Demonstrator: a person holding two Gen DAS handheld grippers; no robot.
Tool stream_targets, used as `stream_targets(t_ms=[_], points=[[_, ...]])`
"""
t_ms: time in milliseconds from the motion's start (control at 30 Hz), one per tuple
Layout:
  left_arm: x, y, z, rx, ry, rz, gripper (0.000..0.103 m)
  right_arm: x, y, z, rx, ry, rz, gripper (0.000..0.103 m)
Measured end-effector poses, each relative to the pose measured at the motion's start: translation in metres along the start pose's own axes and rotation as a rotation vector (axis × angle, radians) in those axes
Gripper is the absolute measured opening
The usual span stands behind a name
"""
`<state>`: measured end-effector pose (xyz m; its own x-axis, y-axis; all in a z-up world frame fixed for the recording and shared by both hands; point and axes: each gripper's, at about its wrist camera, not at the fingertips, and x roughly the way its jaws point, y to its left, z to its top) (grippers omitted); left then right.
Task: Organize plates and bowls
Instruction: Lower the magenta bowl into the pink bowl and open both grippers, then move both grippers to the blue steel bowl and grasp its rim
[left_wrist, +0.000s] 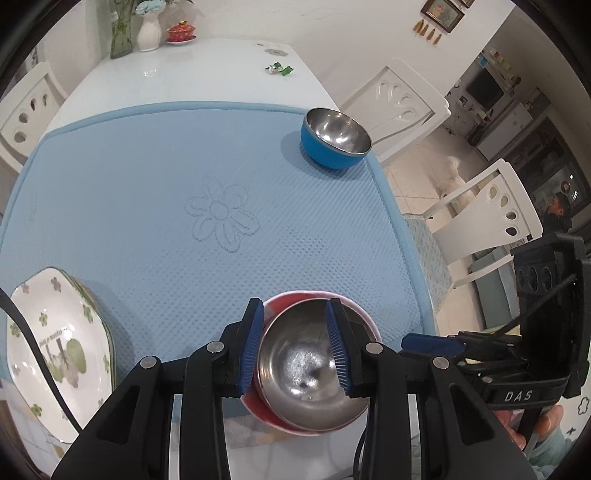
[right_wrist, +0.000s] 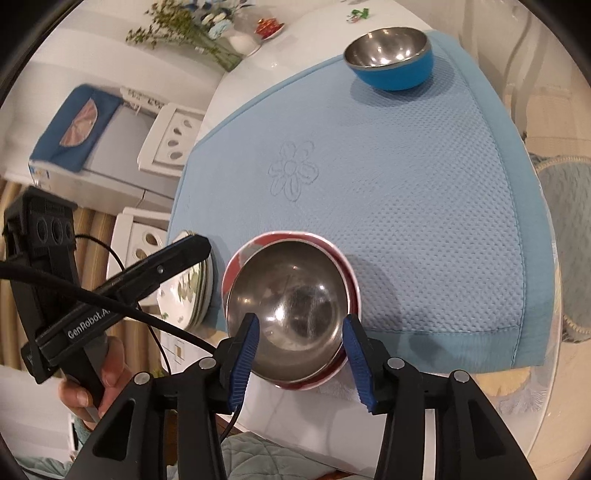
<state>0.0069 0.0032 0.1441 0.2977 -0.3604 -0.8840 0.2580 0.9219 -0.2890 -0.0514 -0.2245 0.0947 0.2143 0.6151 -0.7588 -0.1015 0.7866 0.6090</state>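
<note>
A steel bowl sits nested in a red bowl at the near edge of the blue mat. My left gripper is open above it, one finger over the left rim and one inside. My right gripper is open with its fingers on either side of the same nested bowls, near their front rim. A blue bowl with a steel inside stands alone at the mat's far right corner; it also shows in the right wrist view. A stack of white plates with green flowers lies at the near left.
White chairs stand along the right side of the white table. Vases and a red lidded cup stand at the table's far end. A white dog is on the floor to the right.
</note>
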Motion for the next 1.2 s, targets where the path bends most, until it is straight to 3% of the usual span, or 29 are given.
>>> stream_targets(t_ms=[433,667,800,900,967,1000,1100,1200], points=[[0.011,0.012,0.038,0.001,-0.006,0.017,0.032,0.002,-0.014,0.028,0.021,0.003,0.000,0.047],[0.031,0.026,0.088,-0.019,0.008,-0.029,0.032,-0.019,-0.041,0.071,0.075,-0.103,-0.038,0.047],[0.051,0.033,0.129,-0.062,0.012,-0.108,0.032,-0.033,-0.058,0.111,0.143,-0.212,-0.056,0.056],[0.072,0.032,0.162,-0.090,0.019,-0.167,0.042,-0.031,-0.067,0.143,0.176,-0.260,-0.083,0.057],[0.089,0.029,0.182,-0.104,0.015,-0.204,0.071,-0.026,-0.076,0.162,0.212,-0.279,-0.104,0.057],[0.097,0.027,0.191,-0.114,0.012,-0.216,0.075,-0.022,-0.084,0.172,0.234,-0.286,-0.119,0.057],[0.127,0.021,0.215,-0.132,0.032,-0.241,0.076,-0.010,-0.105,0.197,0.294,-0.289,-0.141,0.057],[0.159,0.013,0.231,-0.120,0.063,-0.214,0.076,0.004,-0.119,0.218,0.327,-0.277,-0.146,0.057]])
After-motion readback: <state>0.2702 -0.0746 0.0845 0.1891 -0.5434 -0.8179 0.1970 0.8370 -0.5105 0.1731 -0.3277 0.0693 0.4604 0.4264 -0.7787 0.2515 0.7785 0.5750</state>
